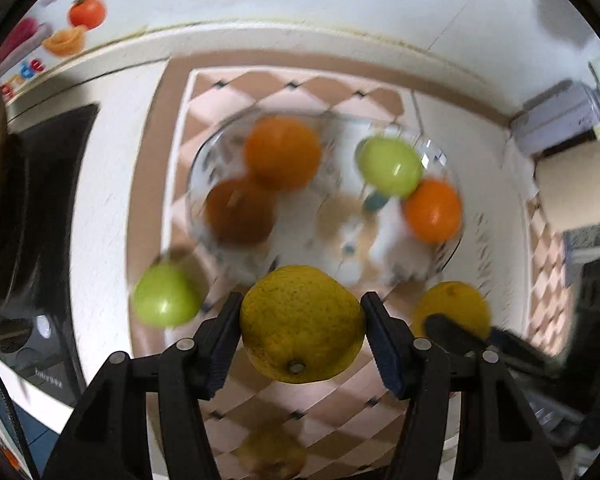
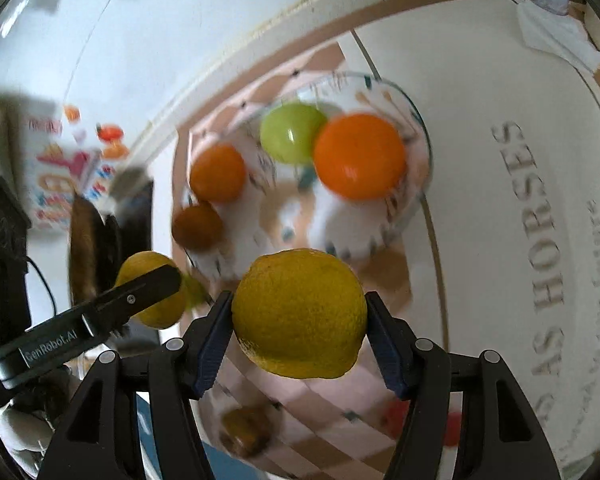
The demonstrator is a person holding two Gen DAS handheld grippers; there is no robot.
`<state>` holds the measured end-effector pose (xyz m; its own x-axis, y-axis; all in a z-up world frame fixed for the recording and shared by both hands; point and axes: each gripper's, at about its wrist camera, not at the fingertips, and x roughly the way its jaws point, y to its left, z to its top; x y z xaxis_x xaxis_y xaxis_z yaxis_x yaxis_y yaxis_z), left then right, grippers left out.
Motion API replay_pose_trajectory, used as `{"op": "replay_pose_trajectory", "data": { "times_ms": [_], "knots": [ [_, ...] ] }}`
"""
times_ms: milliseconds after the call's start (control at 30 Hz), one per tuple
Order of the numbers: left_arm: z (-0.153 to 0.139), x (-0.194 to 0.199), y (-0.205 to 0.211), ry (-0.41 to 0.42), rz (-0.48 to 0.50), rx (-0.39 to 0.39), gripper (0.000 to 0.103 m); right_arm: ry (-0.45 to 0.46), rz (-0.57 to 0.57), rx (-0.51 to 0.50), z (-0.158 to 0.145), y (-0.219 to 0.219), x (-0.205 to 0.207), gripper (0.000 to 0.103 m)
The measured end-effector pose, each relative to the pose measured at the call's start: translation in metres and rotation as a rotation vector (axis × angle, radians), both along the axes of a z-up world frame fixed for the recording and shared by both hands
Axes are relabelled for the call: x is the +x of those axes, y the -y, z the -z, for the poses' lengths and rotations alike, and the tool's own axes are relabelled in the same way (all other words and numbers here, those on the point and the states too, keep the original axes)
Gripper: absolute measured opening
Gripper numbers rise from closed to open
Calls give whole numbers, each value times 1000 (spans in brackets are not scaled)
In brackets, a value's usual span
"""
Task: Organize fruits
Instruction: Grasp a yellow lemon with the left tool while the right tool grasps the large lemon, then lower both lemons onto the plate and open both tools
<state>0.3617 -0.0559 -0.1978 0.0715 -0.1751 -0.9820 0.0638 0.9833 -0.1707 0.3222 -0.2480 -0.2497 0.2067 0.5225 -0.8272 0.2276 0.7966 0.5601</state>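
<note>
On my left camera I see the left gripper (image 1: pixel 302 334) part open and clamped on a yellow citrus (image 1: pixel 302 324), both blue pads pressed against its sides, stem end toward the lens. It hangs over the checked cloth (image 1: pixel 332 392), on the near side of the glass bowl (image 1: pixel 204 160). The right camera gives me much the same: the right gripper (image 2: pixel 299 334) is also part open and gripping a second citrus (image 2: pixel 299 314), pads tight on both flanks. Each gripper shows up in the other's view: in the left camera the right citrus sits low on the right with a dark finger across it, and in the right camera the left citrus sits low on the left behind a black finger (image 2: pixel 140 296), so the two stand near each other, side by side. In the bowl I count an orange (image 1: pixel 282 152) at the back left, a brown fruit (image 1: pixel 240 210) touching it in front, a green apple (image 1: pixel 390 166) at the back right and another orange (image 1: pixel 432 210) touching that apple. A second green apple (image 1: pixel 166 296) lies outside the bowl on the cloth, to the left of my left gripper. Below the left citrus there is a dull brownish fruit (image 1: pixel 272 454) on the cloth, too blurred for me to name. The white table (image 2: pixel 500 184) carries printed lettering to the right of the bowl. Most of the background is smeared, so I cannot read finer detail.
</note>
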Motion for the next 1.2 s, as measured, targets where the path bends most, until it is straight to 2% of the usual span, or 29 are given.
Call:
{"op": "replay_pose_trajectory", "data": {
  "times_ms": [200,400,500,600,633,667,800,867,1000,1200],
  "knots": [
    [22,51,9,-88,-24,-3,57,-33,73,85,17,8,25,67],
    [44,67,13,-134,-25,47,57,-69,88,102,30,11,36,67],
    [49,69,15,-137,-28,42,57,-92,96,129,35,16,39,69],
    [54,70,18,-149,-34,48,57,-92,91,165,29,17,39,85],
    [57,70,18,-158,-46,41,57,-92,86,155,26,17,40,85],
    [56,71,16,-156,-59,49,60,-90,72,125,22,15,41,85],
    [44,74,8,-128,-68,23,88,-72,18,-1,6,8,39,87],
    [34,70,2,-99,-58,41,88,-61,-2,-73,-2,5,37,93],
    [16,55,-9,-44,-44,83,88,-16,-28,-251,-26,-4,25,94],
    [-15,12,-30,84,-34,162,88,73,-53,-439,-61,-14,0,94]
  ]
}}
